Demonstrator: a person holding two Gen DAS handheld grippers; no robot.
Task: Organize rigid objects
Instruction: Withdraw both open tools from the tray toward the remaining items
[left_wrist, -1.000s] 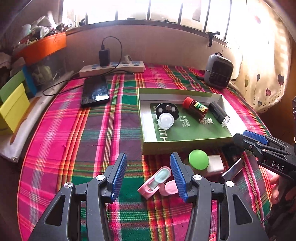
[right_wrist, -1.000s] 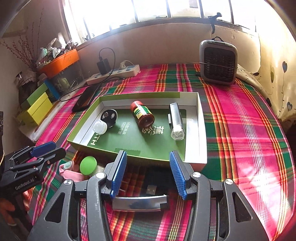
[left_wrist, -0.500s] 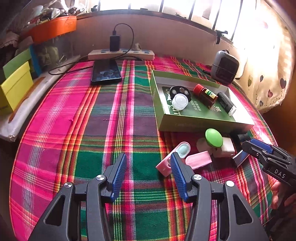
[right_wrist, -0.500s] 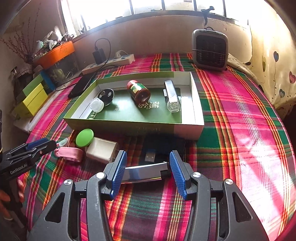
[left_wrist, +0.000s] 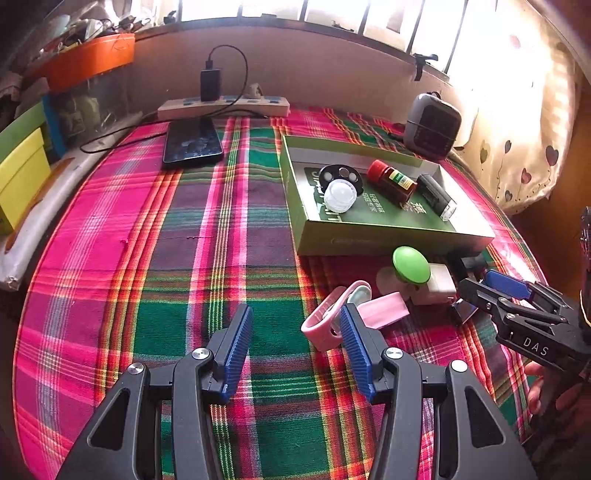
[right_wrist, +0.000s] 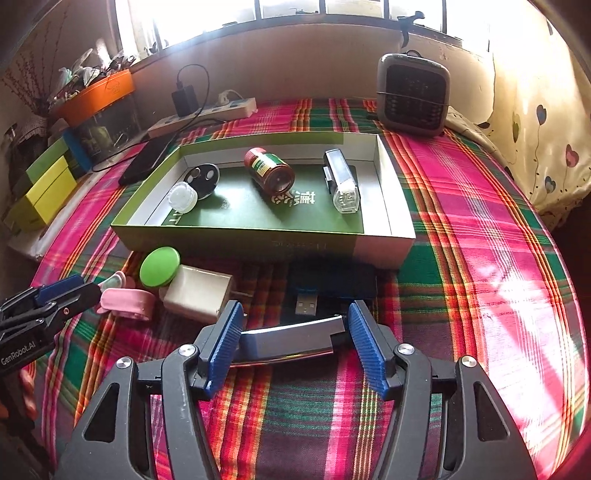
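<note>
A green box lid (left_wrist: 369, 242) (right_wrist: 258, 243) holds a black disc, a white cap (right_wrist: 181, 197), a red-capped bottle (right_wrist: 271, 173) and a black-and-clear lighter (right_wrist: 341, 181). In front of it lie a green round lid (left_wrist: 410, 264) (right_wrist: 159, 266), a white charger cube (right_wrist: 197, 293), a pink case (left_wrist: 334, 314), a black USB device (right_wrist: 332, 284) and a silver metal piece (right_wrist: 288, 341). My left gripper (left_wrist: 295, 347) is open, its right finger beside the pink case. My right gripper (right_wrist: 293, 343) is open with the silver piece between its fingers.
The plaid cloth (left_wrist: 184, 258) covers the round table. A phone (left_wrist: 192, 142) and power strip (left_wrist: 225, 107) lie at the back. A small grey heater (right_wrist: 413, 94) stands at the back right. Yellow and green boxes (left_wrist: 22, 173) sit at the left.
Both grippers have drawn back toward the table's front edge. The box lid looks farther away. The silver piece now lies between the right fingers. Both stay open.
</note>
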